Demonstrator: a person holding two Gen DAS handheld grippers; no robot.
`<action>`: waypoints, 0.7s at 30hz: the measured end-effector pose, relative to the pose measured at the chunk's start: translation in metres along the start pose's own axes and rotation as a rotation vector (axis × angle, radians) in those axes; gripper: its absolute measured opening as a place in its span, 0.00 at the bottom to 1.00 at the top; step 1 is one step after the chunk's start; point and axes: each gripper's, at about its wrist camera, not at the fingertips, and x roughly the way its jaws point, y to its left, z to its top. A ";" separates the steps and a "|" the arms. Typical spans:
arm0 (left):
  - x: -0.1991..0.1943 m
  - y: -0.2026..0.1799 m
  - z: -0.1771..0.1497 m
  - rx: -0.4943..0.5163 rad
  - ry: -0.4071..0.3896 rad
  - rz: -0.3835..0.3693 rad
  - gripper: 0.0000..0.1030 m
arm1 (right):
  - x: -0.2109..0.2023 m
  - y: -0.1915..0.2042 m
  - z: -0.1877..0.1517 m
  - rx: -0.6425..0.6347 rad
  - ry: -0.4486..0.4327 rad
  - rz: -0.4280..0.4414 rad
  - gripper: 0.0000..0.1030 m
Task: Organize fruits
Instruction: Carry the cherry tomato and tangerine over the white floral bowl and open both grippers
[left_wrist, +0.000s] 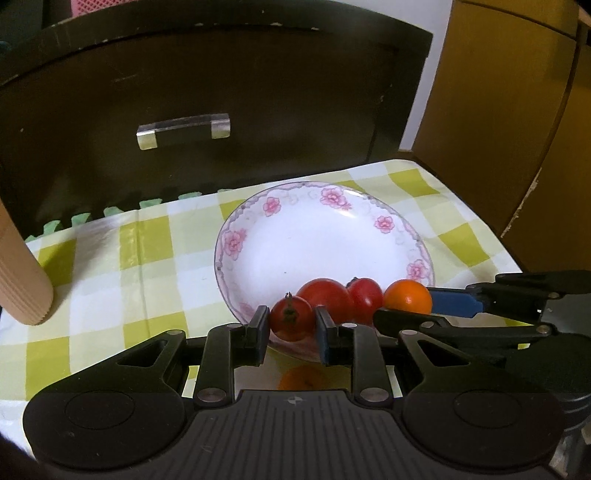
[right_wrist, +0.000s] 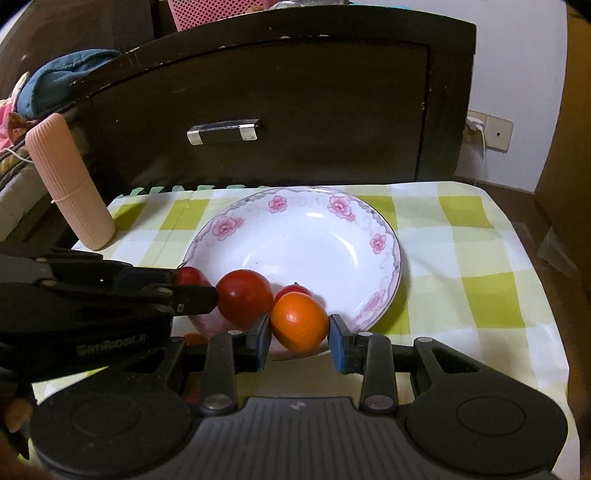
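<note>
Four fruits in sight: two already lie in the plate, two are gripped in jaws at its near rim; an orange shape low in both wrist views, under the grippers, may be a further fruit but is too hidden to name.
Surface (right_wrist: 461, 258): covered by a yellow-green and white checked cloth, with a dark drawer front (right_wrist: 295, 110) standing behind it; no loose fruit shows on the open cloth.
Floral plate (right_wrist: 295, 236): white with pink flowers, mostly bare; fruit is gathered only along its near edge.
Pink ribbed cylinder (right_wrist: 70, 184): stands on the cloth's far left corner, well apart from the plate and not part of the job, as I judge.
Large red tomato (right_wrist: 243, 299): lies in the plate, done.
Orange tomato (right_wrist: 299, 321): clamped between the jaws of the right gripper (right_wrist: 300, 338), held over the near rim, not yet let go.
Stemmed red tomato (left_wrist: 291, 317): clamped between the jaws of the left gripper (left_wrist: 291, 332), also at the near rim, not yet let go.
Small red tomato (left_wrist: 365, 297): lies in the plate behind the others, done.
Progress: well along, by my reading; both held fruits need setting down and releasing, then a check for whatever lies under the grippers.
</note>
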 end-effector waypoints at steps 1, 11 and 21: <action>0.002 0.001 0.000 -0.001 0.003 0.002 0.31 | 0.002 0.000 0.000 -0.001 0.001 0.002 0.31; 0.010 0.005 0.013 -0.010 -0.015 0.014 0.32 | 0.011 -0.003 0.010 -0.008 -0.025 0.004 0.31; 0.009 0.007 0.017 -0.041 -0.022 0.027 0.45 | 0.011 -0.012 0.014 0.044 -0.043 0.003 0.32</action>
